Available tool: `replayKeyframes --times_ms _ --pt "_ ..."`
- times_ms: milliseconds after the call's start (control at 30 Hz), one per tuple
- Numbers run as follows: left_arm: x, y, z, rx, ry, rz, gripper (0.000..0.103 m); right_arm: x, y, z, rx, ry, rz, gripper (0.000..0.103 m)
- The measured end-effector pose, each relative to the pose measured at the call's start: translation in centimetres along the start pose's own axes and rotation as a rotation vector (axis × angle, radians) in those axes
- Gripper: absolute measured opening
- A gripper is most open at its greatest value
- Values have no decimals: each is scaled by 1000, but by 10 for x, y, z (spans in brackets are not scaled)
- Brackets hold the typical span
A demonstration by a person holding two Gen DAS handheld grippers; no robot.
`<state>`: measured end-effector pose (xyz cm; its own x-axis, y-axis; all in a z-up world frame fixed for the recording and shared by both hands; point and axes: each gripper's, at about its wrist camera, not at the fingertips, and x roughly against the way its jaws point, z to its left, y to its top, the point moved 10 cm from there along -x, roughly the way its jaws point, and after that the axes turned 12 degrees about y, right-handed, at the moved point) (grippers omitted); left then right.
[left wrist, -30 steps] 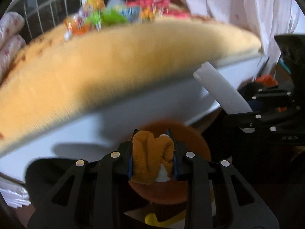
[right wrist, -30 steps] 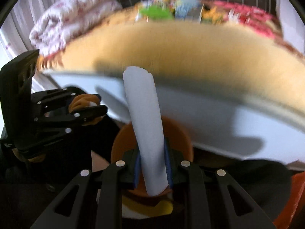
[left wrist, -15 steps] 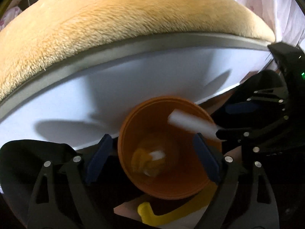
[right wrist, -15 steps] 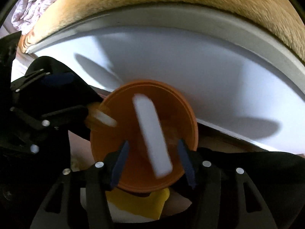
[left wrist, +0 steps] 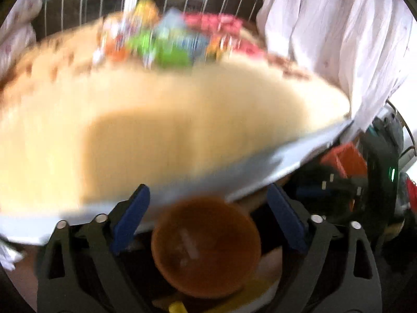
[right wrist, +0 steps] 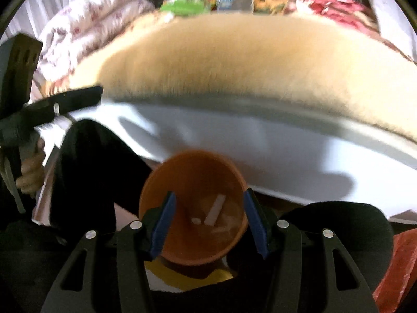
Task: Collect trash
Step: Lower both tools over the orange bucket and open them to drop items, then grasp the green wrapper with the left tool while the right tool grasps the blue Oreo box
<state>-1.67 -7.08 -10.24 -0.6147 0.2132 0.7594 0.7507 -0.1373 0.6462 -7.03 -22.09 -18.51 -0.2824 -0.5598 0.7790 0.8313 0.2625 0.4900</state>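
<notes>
L tongs [left wrist: 208,208]: open, empty, above bin [left wrist: 206,250].
R tongs [right wrist: 208,216]: open, empty, over bin rim.
Bin: orange, on floor beside bed [right wrist: 234,60].
Trash [right wrist: 215,212]: white strip + bits inside bin.
Bed: tan blanket, bright packets [left wrist: 161,44] at far side, blurred.

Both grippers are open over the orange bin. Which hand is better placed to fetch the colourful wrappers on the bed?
Probably left: the wrappers lie nearly straight ahead of the left gripper, while the right gripper sees them left of centre. Blur makes this uncertain.
</notes>
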Motion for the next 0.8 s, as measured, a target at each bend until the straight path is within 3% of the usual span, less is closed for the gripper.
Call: replayKeyframes --times_ms 167,233,333,467,533,567,600,700,800 --pt "-12 92 4 30 106 -98 90 9 9 3 -34 39 -61 54" --pt "-26 127 17 67 160 -103 90 10 7 5 -24 29 -69 54" --pt "-65 157 35 140 195 -20 90 11 4 7 -23 25 -76 54" --pt "-111 168 59 216 249 95 90 17 1 3 -52 42 -90 56" --pt "-135 162 66 216 284 147 80 19 1 -1 -60 49 -91 56" --pt "-145 156 69 209 297 175 51 20 1 -2 -60 47 -93 56" --pt "-154 150 72 205 305 196 44 22 2 -3 -59 46 -95 56" --pt "-154 148 79 237 297 121 34 26 5 -2 -48 42 -103 56" --pt "-131 145 82 257 284 53 30 34 12 4 -29 50 -102 56"
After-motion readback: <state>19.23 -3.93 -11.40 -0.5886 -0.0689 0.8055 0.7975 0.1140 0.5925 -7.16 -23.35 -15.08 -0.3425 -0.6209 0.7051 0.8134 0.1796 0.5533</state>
